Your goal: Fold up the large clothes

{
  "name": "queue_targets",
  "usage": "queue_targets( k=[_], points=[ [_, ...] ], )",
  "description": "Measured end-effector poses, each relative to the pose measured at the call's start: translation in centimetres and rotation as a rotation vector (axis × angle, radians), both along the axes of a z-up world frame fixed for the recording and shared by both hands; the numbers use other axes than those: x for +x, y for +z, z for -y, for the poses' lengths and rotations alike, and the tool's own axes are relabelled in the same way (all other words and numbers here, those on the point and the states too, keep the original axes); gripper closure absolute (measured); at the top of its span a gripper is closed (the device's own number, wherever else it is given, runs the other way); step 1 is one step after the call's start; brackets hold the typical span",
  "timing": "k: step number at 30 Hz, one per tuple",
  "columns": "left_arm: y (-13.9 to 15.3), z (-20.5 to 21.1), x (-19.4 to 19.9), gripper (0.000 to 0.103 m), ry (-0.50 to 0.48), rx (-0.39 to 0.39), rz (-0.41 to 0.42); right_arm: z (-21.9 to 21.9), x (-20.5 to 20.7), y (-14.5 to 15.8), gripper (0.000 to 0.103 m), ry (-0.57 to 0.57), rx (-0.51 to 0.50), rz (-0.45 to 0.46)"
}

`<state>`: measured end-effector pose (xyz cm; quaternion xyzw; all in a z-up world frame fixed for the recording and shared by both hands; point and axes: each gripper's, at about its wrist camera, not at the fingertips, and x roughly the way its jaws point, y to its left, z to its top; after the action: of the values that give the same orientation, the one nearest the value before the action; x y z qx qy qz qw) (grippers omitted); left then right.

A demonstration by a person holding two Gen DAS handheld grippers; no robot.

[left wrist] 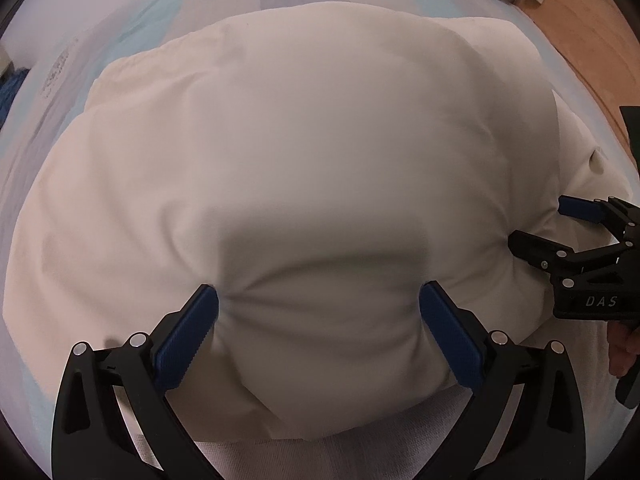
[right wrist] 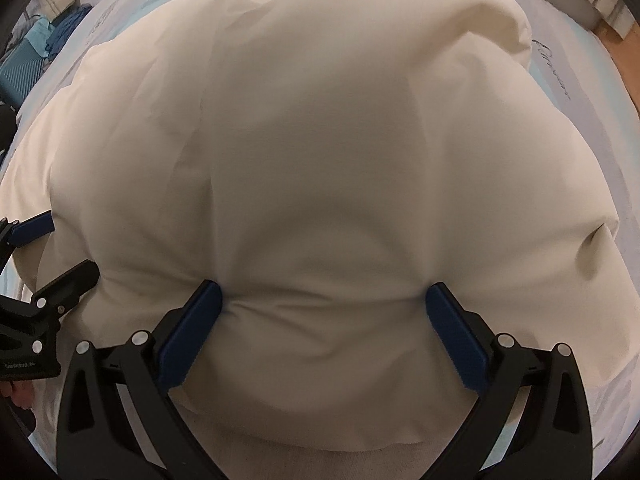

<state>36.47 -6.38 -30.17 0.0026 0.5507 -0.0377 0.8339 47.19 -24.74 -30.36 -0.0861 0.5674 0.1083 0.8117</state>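
Left claw [left wrist: 318, 332] spread wide, blue pads pressed into the near edge of the cream garment [left wrist: 304, 152], bunching a fold between them; not clamped tight. Right claw [right wrist: 322, 330] same, wide and straddling a bunched fold at its own near edge. The two sit side by side along one hem. Garment mounds ahead of both claws on the bed [right wrist: 592, 92], thick and layered. Judged mid-fold: some layering done, flattening and further folds left. Beyond: wood floor [left wrist: 580, 40].

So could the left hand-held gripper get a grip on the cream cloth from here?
Probably yes: the left hand-held gripper already has a bulge of the cloth between its open jaws, with nothing in the way.
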Motion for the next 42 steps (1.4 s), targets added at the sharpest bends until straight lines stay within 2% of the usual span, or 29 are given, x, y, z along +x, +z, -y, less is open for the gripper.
queue_targets(
  k=[10,13,17,22,25,27,31,33,37,39,42],
  points=[
    [-0.1,0.5,-2.1,0.005,-0.001,0.002,0.028,0.4,-0.7,-0.2,0.006,-0.005,0.003,0.031],
    [0.0,0.5,-2.3,0.005,0.0,-0.002,0.023,0.3,-2.3,0.2,0.006,-0.005,-0.003,0.03],
    [1.9,0.2,-2.6,0.006,-0.029,-0.024,0.006,-0.6,-1.8,0.8,0.006,-0.009,-0.005,0.019],
    [5.2,-4.8,-4.2,0.006,0.048,-0.06,0.021,-0.5,-1.7,3.0,0.006,-0.019,0.008,0.0],
    [6.2,-9.2,-4.6,0.006,0.105,-0.05,0.031,-0.8,-2.3,5.1,0.006,-0.005,0.002,0.063],
    [6.2,-12.6,-4.4,0.006,0.145,-0.044,0.016,-1.2,-2.6,6.6,0.006,0.008,0.007,0.106],
    [5.6,-16.6,-3.3,0.006,0.168,-0.009,-0.018,-2.3,-1.8,9.2,0.006,0.017,0.035,0.158],
    [5.2,-18.0,-2.9,0.006,0.158,-0.048,-0.035,-3.5,-1.3,10.4,0.006,0.027,0.044,0.181],
    [4.7,-19.0,-0.6,0.006,0.121,-0.108,-0.087,-5.6,0.5,11.0,0.006,0.039,0.055,0.177],
    [4.0,-19.4,0.0,0.006,0.111,-0.128,-0.106,-6.2,1.9,10.2,0.006,0.036,0.043,0.154],
    [2.9,-20.3,0.5,0.006,0.123,-0.216,-0.143,-7.0,3.3,8.4,0.006,0.025,0.012,0.109]
  ],
)
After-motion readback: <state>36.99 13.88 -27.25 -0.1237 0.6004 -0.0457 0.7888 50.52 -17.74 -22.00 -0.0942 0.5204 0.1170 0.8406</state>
